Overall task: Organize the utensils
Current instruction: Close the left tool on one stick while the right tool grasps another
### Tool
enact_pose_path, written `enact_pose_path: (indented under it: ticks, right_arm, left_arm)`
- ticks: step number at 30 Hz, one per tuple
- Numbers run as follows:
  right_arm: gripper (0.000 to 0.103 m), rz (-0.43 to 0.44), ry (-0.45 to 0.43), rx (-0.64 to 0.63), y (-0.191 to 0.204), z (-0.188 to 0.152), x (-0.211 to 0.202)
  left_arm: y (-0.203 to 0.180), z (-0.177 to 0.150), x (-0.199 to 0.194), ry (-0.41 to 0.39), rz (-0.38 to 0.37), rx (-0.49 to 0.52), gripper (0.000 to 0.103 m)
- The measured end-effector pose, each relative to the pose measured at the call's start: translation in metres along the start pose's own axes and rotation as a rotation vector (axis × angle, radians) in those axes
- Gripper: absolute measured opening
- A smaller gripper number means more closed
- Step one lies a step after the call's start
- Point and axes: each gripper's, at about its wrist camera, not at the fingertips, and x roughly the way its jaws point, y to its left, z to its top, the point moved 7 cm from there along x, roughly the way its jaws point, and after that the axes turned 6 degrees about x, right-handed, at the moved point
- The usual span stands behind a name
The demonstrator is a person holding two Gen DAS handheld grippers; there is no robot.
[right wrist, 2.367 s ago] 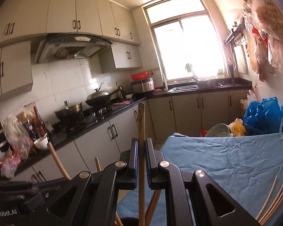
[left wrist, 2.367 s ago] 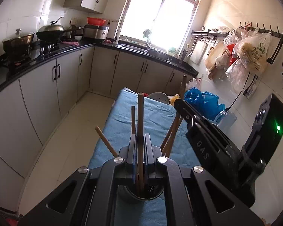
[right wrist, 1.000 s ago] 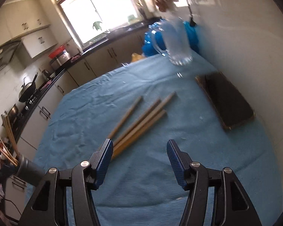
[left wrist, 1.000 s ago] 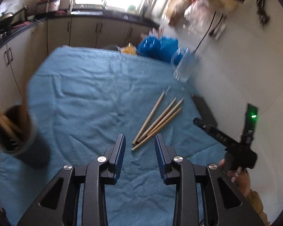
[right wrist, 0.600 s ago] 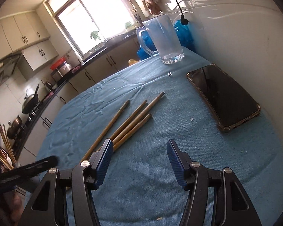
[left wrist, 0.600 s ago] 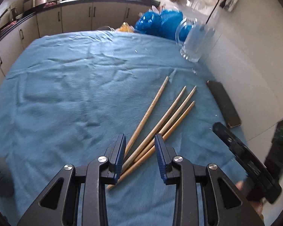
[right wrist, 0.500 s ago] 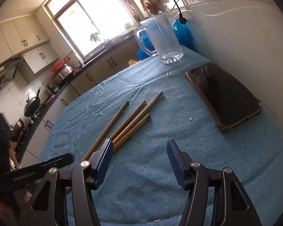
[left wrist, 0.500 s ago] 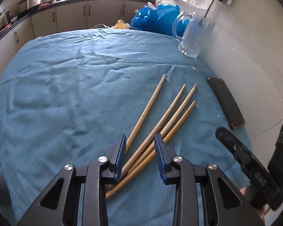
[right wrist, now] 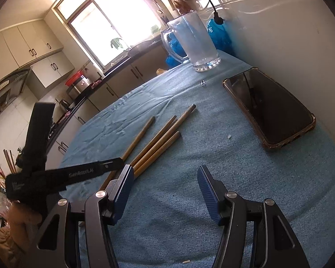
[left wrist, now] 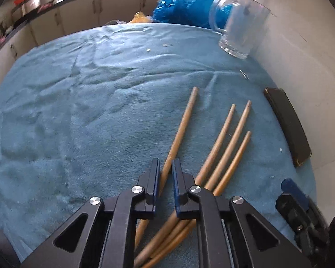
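Several wooden chopsticks lie on the blue cloth. In the left wrist view the leftmost chopstick (left wrist: 182, 127) runs between the narrowly parted jaws of my left gripper (left wrist: 166, 176); the pads have a small gap around it. Three more chopsticks (left wrist: 229, 144) lie fanned to its right. In the right wrist view the same chopsticks (right wrist: 158, 141) lie ahead and left of my right gripper (right wrist: 165, 183), which is wide open and empty above the cloth. The left gripper's body (right wrist: 62, 175) shows at the left there. The holder's chopstick tips (right wrist: 9, 160) peek at the far left edge.
A glass mug (left wrist: 239, 29) stands at the far right by the wall, also in the right wrist view (right wrist: 194, 44). A black phone (right wrist: 270, 109) lies on the cloth by the wall (left wrist: 288, 129). Blue bags (left wrist: 185, 9) sit behind the table. Kitchen cabinets lie beyond.
My left gripper has dropped lower and forward onto the leftmost chopstick and its jaws have narrowed around it. The right gripper has stayed open and barely moved.
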Motion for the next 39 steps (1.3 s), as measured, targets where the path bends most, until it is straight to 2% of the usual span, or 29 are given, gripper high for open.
enact_pose_path:
  ticks: [2,4,8,11,14,16,19,23,24,26,28,29,30,31,35,39]
  right_arm:
    - [0.064,-0.001,0.006,0.009,-0.002,0.0,0.001]
    - [0.064,-0.003,0.009,0.017,-0.005,0.0,0.002]
    - [0.064,-0.013,0.015,0.03,-0.01,0.001,0.004]
    - [0.064,-0.026,0.034,0.032,-0.011,0.0,0.007]
    - [0.063,-0.057,0.065,0.007,-0.007,-0.002,0.012]
    - [0.055,-0.061,0.093,0.001,-0.003,-0.003,0.016]
    - [0.053,-0.056,0.147,0.017,0.009,-0.002,0.026]
    - [0.044,-0.127,0.187,-0.001,0.023,0.004,0.045]
    - [0.039,-0.169,0.199,-0.013,0.025,0.005,0.05]
    - [0.037,-0.231,0.236,-0.028,0.028,0.006,0.062]
    - [0.028,-0.314,0.24,-0.066,0.031,0.008,0.067]
    - [0.028,-0.337,0.24,-0.07,0.031,0.009,0.069]
    - [0.021,-0.363,0.247,-0.071,0.031,0.01,0.071]
    - [0.02,-0.402,0.249,-0.088,0.03,0.01,0.072]
    - [0.019,-0.443,0.3,-0.152,0.033,0.008,0.074]
    - [0.015,-0.428,0.376,-0.188,0.027,-0.002,0.059]
  left_arm:
    - [0.009,-0.004,-0.004,0.004,0.032,-0.018,0.009]
    - [0.018,-0.011,-0.009,0.016,0.034,-0.046,0.008]
    - [0.042,-0.044,-0.028,0.063,-0.014,-0.166,0.007]
    - [0.052,-0.077,-0.046,0.072,-0.044,-0.202,0.007]
    - [0.058,-0.103,-0.061,0.052,-0.08,-0.228,0.007]
    - [0.061,-0.112,-0.064,0.032,-0.087,-0.226,0.007]
    - [0.066,-0.122,-0.071,-0.001,-0.096,-0.232,0.007]
    - [0.069,-0.131,-0.076,-0.018,-0.108,-0.226,0.007]
    - [0.07,-0.131,-0.076,-0.022,-0.109,-0.222,0.007]
    - [0.071,-0.134,-0.078,-0.036,-0.11,-0.213,0.007]
    - [0.072,-0.136,-0.078,-0.045,-0.118,-0.216,0.007]
    - [0.074,-0.137,-0.079,-0.049,-0.125,-0.221,0.007]
    - [0.075,-0.139,-0.08,-0.051,-0.131,-0.227,0.007]
    - [0.076,-0.139,-0.08,-0.051,-0.134,-0.231,0.007]
    - [0.079,-0.147,-0.082,-0.024,-0.17,-0.266,0.007]
    - [0.081,-0.161,-0.086,0.024,-0.256,-0.321,0.007]
